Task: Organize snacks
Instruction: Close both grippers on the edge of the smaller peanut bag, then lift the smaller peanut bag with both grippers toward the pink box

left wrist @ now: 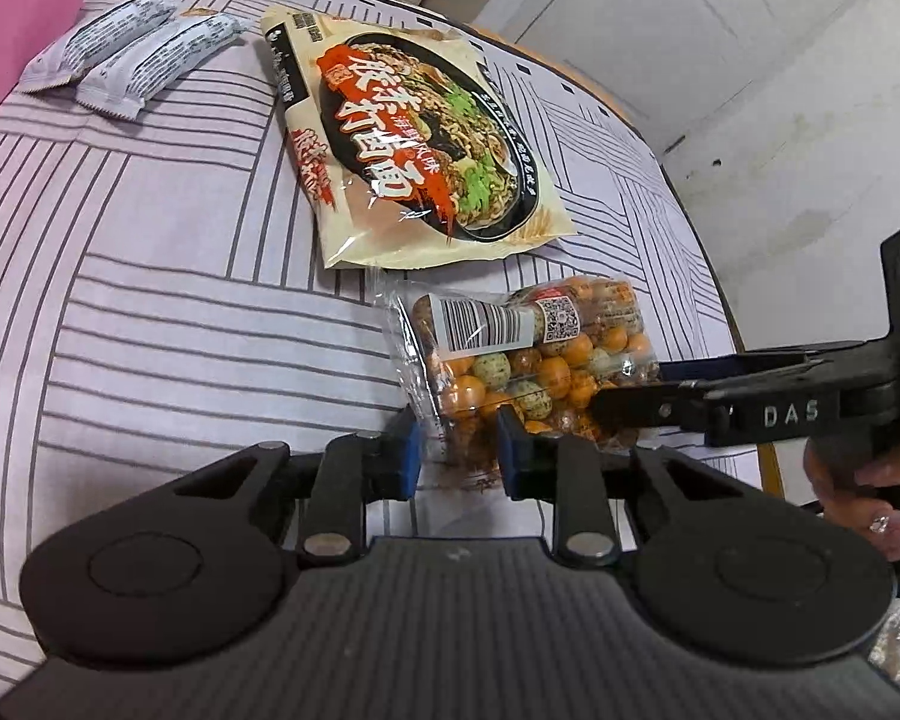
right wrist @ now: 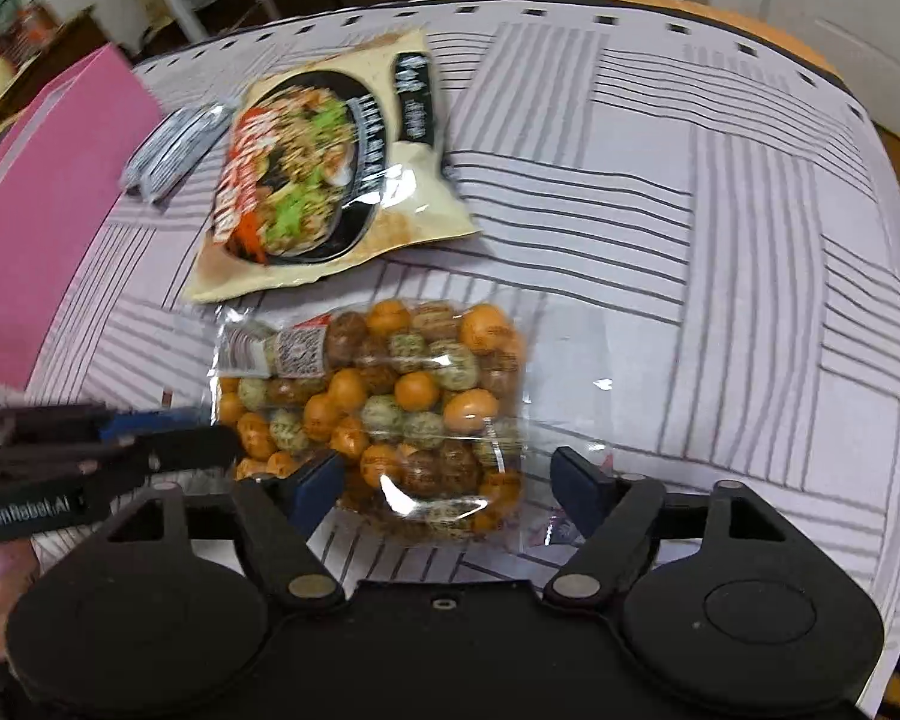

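A clear bag of orange, green and brown round snacks (left wrist: 528, 354) lies on the striped cloth; it also shows in the right wrist view (right wrist: 390, 408). My left gripper (left wrist: 457, 450) is open, its fingers at the bag's near left corner. My right gripper (right wrist: 444, 480) is open wide and straddles the bag's near end; in the left wrist view it (left wrist: 630, 387) reaches in from the right over the bag. A cream noodle packet (left wrist: 414, 144) lies just behind the bag, also in the right wrist view (right wrist: 324, 174).
Two grey wrapped bars (left wrist: 132, 54) lie at the far left of the cloth, next to a pink box (right wrist: 48, 192). The table edge (left wrist: 768, 456) runs along the right, with a white wall and door beyond. Striped cloth (right wrist: 720, 300) spreads to the right.
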Demonstrator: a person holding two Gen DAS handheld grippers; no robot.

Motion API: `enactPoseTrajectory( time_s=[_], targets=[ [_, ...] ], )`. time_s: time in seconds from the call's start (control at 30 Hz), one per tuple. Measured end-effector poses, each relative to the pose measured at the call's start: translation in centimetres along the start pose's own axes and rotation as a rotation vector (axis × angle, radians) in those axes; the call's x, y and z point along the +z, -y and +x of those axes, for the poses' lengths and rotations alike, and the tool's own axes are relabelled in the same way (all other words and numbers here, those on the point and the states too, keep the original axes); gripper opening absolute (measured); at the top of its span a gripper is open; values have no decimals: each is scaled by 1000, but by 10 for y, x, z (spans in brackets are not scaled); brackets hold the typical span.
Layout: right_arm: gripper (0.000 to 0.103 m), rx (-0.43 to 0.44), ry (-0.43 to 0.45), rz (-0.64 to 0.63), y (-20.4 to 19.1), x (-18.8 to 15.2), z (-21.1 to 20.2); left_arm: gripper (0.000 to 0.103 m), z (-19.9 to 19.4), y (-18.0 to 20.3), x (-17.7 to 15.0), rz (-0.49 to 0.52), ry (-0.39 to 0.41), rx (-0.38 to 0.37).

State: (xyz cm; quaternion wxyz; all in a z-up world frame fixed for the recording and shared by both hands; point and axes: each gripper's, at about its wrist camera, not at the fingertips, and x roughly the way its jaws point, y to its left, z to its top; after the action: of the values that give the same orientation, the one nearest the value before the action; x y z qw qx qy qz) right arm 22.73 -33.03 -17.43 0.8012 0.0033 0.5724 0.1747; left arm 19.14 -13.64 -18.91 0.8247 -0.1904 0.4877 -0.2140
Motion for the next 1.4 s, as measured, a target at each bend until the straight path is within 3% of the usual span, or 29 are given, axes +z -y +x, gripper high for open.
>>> enactPoseTrajectory(
  time_s=[0.13, 0.27, 0.43, 0.83, 1.4],
  targets=[
    [88, 14, 56, -16, -4, 0, 5, 20, 4, -2, 4, -4, -8, -9],
    [71, 24, 59, 32, -7, 6, -2, 19, 4, 0, 1, 4, -2, -12],
    [61, 26, 59, 88, -9, 6, -13, 19, 0, 5, -2, 15, -21, -13],
    [68, 58, -29, 136, -33, 8, -24, 30, -38, 6, 0, -21, -42, -41],
    [68, 75, 13, 68, -113, -11, -64, 30, -122, 4, -19, 61, -10, 59]
  ],
)
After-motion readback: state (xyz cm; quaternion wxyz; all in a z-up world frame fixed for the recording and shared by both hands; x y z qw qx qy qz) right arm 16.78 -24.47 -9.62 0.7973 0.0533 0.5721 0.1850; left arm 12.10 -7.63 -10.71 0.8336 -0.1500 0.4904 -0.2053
